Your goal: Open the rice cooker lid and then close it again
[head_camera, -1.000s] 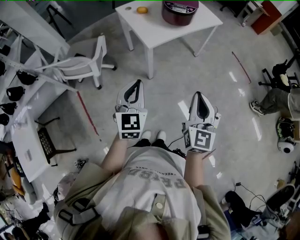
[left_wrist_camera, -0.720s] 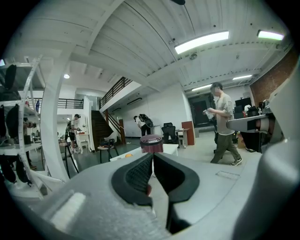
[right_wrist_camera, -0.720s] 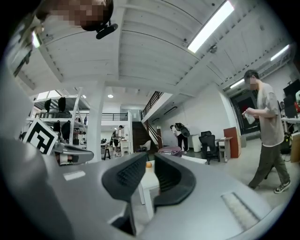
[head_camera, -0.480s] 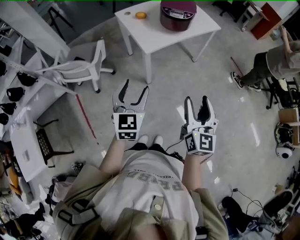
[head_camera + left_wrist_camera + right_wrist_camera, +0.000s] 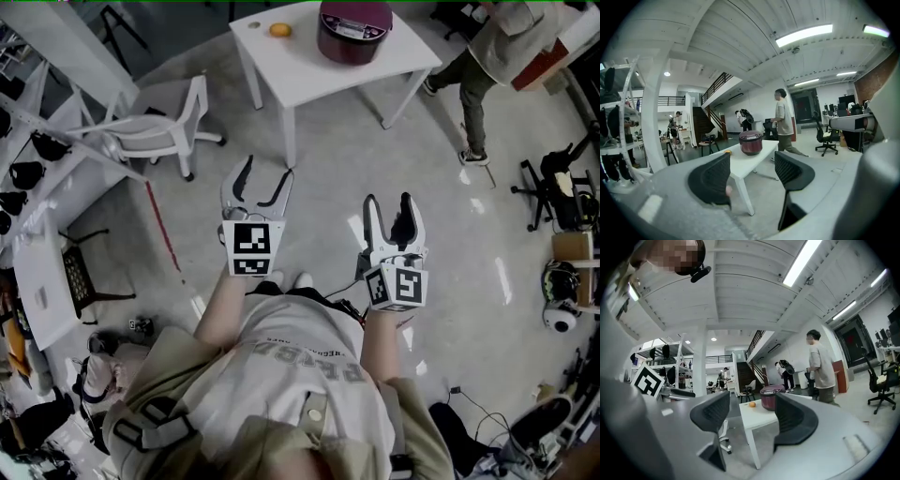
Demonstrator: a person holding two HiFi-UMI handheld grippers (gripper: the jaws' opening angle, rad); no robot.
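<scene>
Only gripper views show staircase (image 5: 700, 123); head view: left tongs (image 5: 268, 169), right tongs (image 5: 389, 199) just opened, empty.

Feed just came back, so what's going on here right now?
A person stands short of the table, a gripper in each hand. The left gripper and right gripper point toward it; their jaws have just been opening, with nothing between them. The cooker sits on the table with its lid shut and an orange beside it, both untouched. A passer-by walks beyond the table.
</scene>
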